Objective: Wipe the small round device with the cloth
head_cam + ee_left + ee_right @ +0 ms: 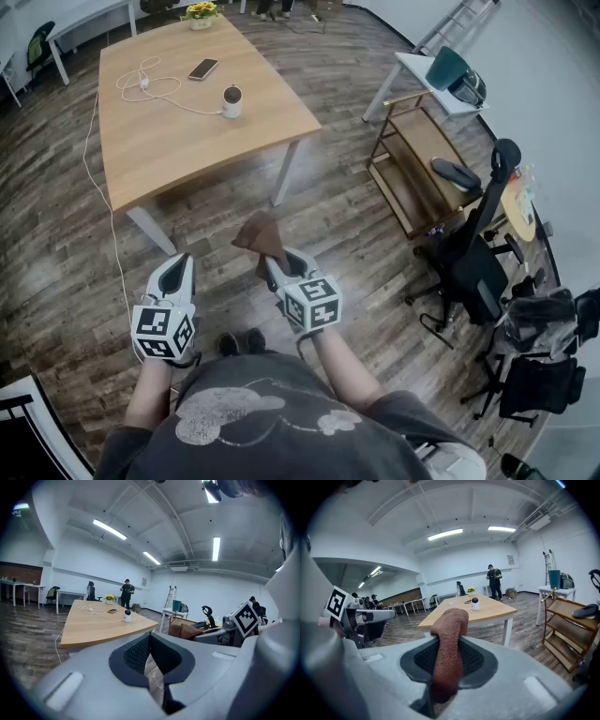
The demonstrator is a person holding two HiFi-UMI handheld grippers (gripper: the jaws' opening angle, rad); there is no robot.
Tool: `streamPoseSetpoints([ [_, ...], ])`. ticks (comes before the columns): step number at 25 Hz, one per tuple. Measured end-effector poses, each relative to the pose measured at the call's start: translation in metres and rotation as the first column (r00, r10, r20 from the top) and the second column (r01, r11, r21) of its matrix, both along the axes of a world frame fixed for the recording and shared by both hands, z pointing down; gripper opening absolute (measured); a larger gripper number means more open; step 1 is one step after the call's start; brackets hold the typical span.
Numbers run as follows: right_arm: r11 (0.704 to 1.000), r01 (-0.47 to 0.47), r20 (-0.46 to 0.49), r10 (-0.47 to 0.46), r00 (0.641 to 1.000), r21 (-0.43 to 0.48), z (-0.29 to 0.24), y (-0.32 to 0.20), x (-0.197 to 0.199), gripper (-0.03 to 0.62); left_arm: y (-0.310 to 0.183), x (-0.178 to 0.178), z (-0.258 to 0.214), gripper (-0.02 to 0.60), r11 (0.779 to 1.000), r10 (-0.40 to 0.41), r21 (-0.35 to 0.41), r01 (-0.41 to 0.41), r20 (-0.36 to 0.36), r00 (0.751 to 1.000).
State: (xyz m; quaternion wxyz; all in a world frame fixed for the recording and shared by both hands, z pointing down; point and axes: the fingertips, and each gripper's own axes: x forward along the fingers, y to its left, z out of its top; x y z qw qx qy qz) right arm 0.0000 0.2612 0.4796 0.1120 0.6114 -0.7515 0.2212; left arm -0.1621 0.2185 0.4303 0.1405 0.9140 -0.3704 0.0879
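Well back from the table (169, 131), right gripper (447, 657) pinches the cloth (260, 236); left gripper (151, 652) closed, empty.

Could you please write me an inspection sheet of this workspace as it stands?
Surface: wooden table, ahead of both tools, mostly bare.
Job's things: small round device upright on the table; brown cloth held away from it.
Clutter: phone and flower pot on the table.
Tools: left tool shut, empty; right tool shut on the cloth.
Cables: white cable looped on the table, running to the device.
Surroundings: office chairs, wooden shelf, wood floor.
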Motion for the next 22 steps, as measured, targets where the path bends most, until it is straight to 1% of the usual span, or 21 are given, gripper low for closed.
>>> streamPoseSetpoints([
  [3, 1.0, -0.002, 0.0, 0.002, 1.0, 0.002, 0.0, -0.002, 0.002, 0.076, 0.003, 0.002, 0.002, 0.018, 1.0, 0.009, -0.003, -0.008, 0.007, 1.0],
  [8, 1.0, 0.012, 0.008, -0.012, 1.0, 0.0, 0.002, -0.001, 0.002, 0.077, 0.004, 0.003, 0.004, 0.018, 1.0, -0.009, -0.014, 0.009, 0.012, 1.0],
  [11, 0.999, 0.016, 0.035, -0.017, 0.999, 0.028, -0.002, 0.002, 0.005, 0.077, 0.005, 0.008, 0.005, 0.018, 1.0, -0.015, -0.017, 0.016, 0.018, 1.0],
  [15, 0.997, 0.003, 0.06, -0.008, 0.998, 0.075, -0.011, 0.004, 0.018, 0.077, 0.009, 0.018, 0.002, 0.018, 1.0, -0.015, -0.01, 0.015, 0.02, 1.0],
  [19, 0.996, -0.002, 0.076, -0.005, 0.997, 0.088, -0.013, 0.002, 0.036, 0.077, 0.01, 0.029, -0.001, 0.018, 1.0, -0.026, 0.001, 0.026, 0.022, 0.999],
  [22, 0.996, 0.009, 0.072, -0.015, 0.997, 0.088, -0.008, 0.001, 0.046, 0.078, 0.006, 0.036, -0.003, 0.018, 0.999, -0.04, 0.029, 0.039, 0.029, 0.999],
])
